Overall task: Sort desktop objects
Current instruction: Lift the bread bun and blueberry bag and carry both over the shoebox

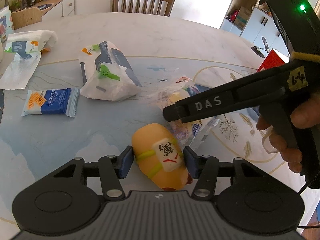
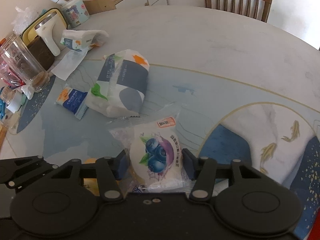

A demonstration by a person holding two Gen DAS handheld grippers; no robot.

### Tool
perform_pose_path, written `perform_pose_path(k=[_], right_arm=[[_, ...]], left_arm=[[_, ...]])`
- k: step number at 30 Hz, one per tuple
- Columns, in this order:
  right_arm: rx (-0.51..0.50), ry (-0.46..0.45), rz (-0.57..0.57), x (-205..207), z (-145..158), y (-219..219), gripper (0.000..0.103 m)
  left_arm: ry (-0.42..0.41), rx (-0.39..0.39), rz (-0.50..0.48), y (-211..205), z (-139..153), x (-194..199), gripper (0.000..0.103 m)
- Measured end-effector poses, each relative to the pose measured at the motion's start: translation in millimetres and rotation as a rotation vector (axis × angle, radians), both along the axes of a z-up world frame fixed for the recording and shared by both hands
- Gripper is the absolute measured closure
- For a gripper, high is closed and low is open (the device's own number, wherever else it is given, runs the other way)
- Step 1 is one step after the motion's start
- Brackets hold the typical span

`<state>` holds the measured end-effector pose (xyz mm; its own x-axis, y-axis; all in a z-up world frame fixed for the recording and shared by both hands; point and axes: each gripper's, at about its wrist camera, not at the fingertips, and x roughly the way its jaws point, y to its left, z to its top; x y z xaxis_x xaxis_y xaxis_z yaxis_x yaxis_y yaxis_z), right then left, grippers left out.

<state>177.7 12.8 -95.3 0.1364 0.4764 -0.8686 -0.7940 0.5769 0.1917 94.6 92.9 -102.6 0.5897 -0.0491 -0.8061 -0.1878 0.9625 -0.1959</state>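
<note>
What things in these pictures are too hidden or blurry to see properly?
- Orange squishy hot-dog toy with a mahjong tile: in the left wrist view its near end is hidden behind the gripper body.
- Clear-wrapped blueberry bun packet: in the right wrist view its bottom is cut off by the gripper body; the small print is too small to read.
- Jaws' contact: in both views, whether the pads press the items cannot be told.
- Red box: mostly hidden behind the right gripper.

A wooden slat-back chair (image 1: 143, 1) stands behind the round marbled counter (image 2: 200, 46); white cabinets (image 1: 258, 26) line the daylit right wall
</note>
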Motion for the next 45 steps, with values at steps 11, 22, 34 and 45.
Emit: perform_pose_path(k=[11, 22, 34, 45], right_arm=[[0.016, 0.0, -0.041, 1.5, 9.9, -29.8, 0.05], [0.059, 0.0, -0.084, -4.3, 33.6, -63.1, 0.05], [0.097, -0.006, -0.132, -17.1, 63.6, -108.4, 0.05], [0.124, -0.015, -0.207, -22.6, 86.5, -158.1, 0.05]], left_arm=[[-0.023, 0.004, -0.01, -4.4, 12.7, -7.4, 0.05], [-0.055, 0.014, -0.052, -21.4, 33.4, -10.6, 0.05], [-0.088, 0.018, -0.12, -50.0, 62.0, -13.9, 0.05], [-0.115, 0.017, -0.208, -84.6, 86.2, -14.7, 0.05]])
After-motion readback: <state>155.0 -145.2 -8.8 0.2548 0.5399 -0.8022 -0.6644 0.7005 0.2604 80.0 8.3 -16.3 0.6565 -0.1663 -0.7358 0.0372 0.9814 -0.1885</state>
